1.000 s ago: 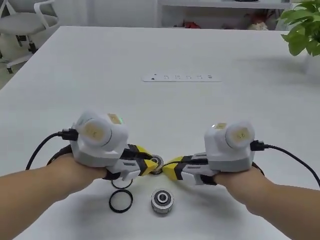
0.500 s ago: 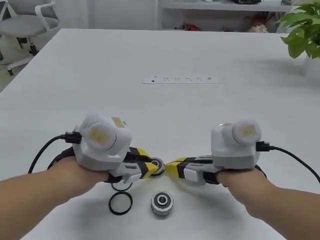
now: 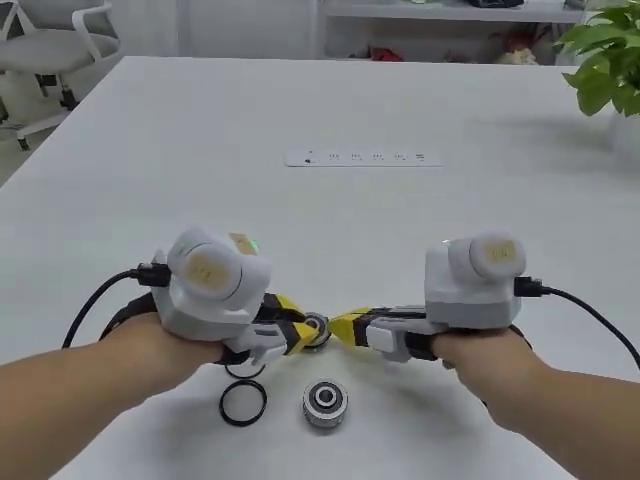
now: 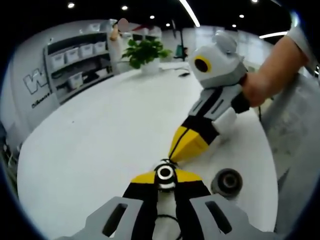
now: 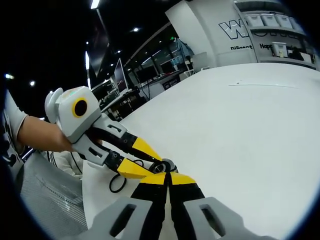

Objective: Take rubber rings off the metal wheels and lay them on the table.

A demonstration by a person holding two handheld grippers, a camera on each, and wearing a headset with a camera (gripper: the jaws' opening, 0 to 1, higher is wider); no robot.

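Observation:
A small metal wheel [image 3: 316, 327] hangs just above the white table [image 3: 330, 220], with my left gripper [image 3: 300, 335] shut on it; in the left gripper view the wheel [image 4: 165, 174] sits between the yellow tips. My right gripper [image 3: 338, 328] meets it from the other side, its jaws pressed together at the wheel's rim [image 5: 166, 164], seemingly on its rubber ring. A second wheel [image 3: 325, 400] lies on the table in front of the grippers. A loose black rubber ring [image 3: 243, 403] lies to its left. Another ring [image 3: 243, 372] lies partly hidden under the left gripper.
A white power strip [image 3: 363, 157] lies at mid-table. A green plant [image 3: 605, 60] stands at the far right corner, an office chair [image 3: 50, 40] beyond the far left. Black cables [image 3: 90, 300] trail from both grippers.
Both grippers stay joined at the held wheel. The hands have shifted only slightly, and the wheel and rings on the table lie as before.

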